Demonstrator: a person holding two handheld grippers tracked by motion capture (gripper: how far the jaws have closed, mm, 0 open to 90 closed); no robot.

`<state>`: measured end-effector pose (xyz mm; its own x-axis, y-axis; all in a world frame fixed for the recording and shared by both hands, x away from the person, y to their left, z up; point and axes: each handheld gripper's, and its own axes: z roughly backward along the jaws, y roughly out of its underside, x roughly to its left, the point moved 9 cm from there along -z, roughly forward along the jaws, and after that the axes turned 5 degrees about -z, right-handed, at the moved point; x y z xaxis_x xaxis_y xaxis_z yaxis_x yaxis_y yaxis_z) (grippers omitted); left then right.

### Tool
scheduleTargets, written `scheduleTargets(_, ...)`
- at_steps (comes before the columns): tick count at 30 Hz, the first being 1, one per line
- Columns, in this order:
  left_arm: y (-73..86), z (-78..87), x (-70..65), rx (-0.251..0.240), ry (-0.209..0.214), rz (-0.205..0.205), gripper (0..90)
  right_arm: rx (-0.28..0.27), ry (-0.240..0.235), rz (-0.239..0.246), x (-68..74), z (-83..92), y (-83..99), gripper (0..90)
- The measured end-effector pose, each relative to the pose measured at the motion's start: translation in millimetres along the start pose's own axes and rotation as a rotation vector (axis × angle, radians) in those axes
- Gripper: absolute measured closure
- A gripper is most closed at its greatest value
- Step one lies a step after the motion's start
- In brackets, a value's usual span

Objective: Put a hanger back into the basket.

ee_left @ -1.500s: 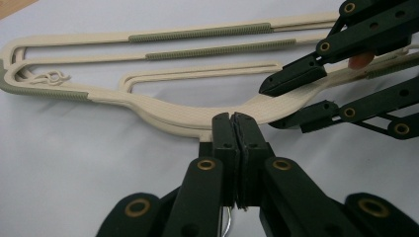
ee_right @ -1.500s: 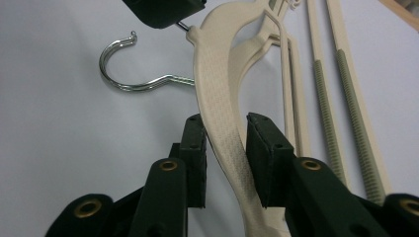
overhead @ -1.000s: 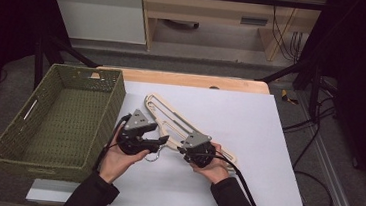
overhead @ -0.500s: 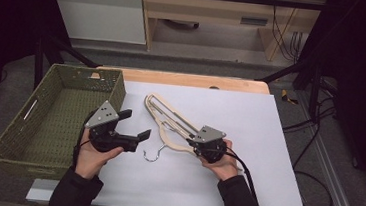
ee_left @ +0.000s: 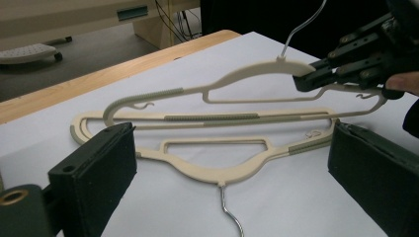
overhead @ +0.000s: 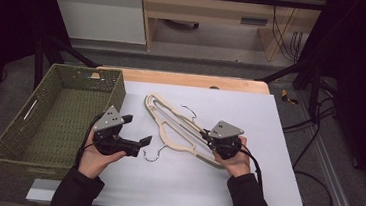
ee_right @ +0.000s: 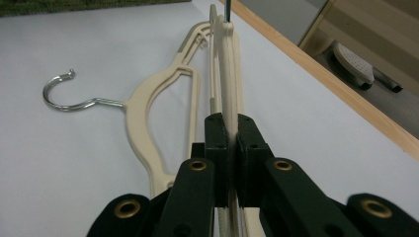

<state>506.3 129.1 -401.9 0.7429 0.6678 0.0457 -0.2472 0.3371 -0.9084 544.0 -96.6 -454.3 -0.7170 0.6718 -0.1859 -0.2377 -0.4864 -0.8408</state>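
Two cream hangers lie on the white table top. My right gripper [overhead: 207,135] [ee_right: 230,133] is shut on the arm of the far hanger [overhead: 170,109] [ee_right: 227,74], its jaws having just closed tighter, and holds it tilted on edge. The near hanger [overhead: 172,141] [ee_left: 217,173] [ee_right: 143,98] lies flat, its metal hook [overhead: 151,155] pointing toward me. My left gripper [overhead: 138,129] [ee_left: 232,163] is open, its jaws having just been opening. Nothing is between them, and it hovers left of the near hanger. The left gripper view shows the right gripper [ee_left: 306,81] pinching the far hanger [ee_left: 247,74].
A green woven basket [overhead: 116,94] stands at the table's left, close behind my left hand. The white top [overhead: 263,190] ends in a wooden edge [overhead: 188,79] at the back. Cables trail on the floor at the right.
My left gripper has drawn away to the left from the hangers and opened wide. My right gripper has shifted right and up a little, tipping the far hanger on edge.
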Motion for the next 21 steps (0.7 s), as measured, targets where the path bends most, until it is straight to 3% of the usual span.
scheduleTargets(3,0.5,-0.9,-1.7,0.003,0.006,-0.008,5.5,-0.018,-0.019,-0.011,1.2,8.3,-5.3,86.5)
scheduleTargets(4,0.5,-1.0,-2.2,0.004,0.008,-0.012,5.7,-0.023,-0.039,-0.012,3.8,11.5,-7.9,86.5)
scheduleTargets(5,0.4,-1.2,-2.9,0.002,0.009,-0.014,5.8,-0.033,-0.088,-0.015,11.0,16.1,-12.0,86.6)
scheduleTargets(7,0.3,-1.6,-4.3,0.002,0.014,-0.017,5.9,-0.036,-0.108,-0.018,14.2,17.5,-13.6,86.5)
scheduleTargets(14,2.2,-5.6,-14.0,0.021,0.047,-0.051,8.1,-0.038,-0.284,-0.029,48.0,20.0,-21.9,86.5)
scheduleTargets(19,8.1,-13.4,-23.2,0.059,0.082,-0.085,14.3,-0.026,-0.382,-0.023,68.4,19.7,-24.8,86.6)
scheduleTargets(21,10.6,-16.6,-25.9,0.073,0.088,-0.100,15.2,-0.025,-0.394,-0.022,70.2,20.0,-25.1,86.6)
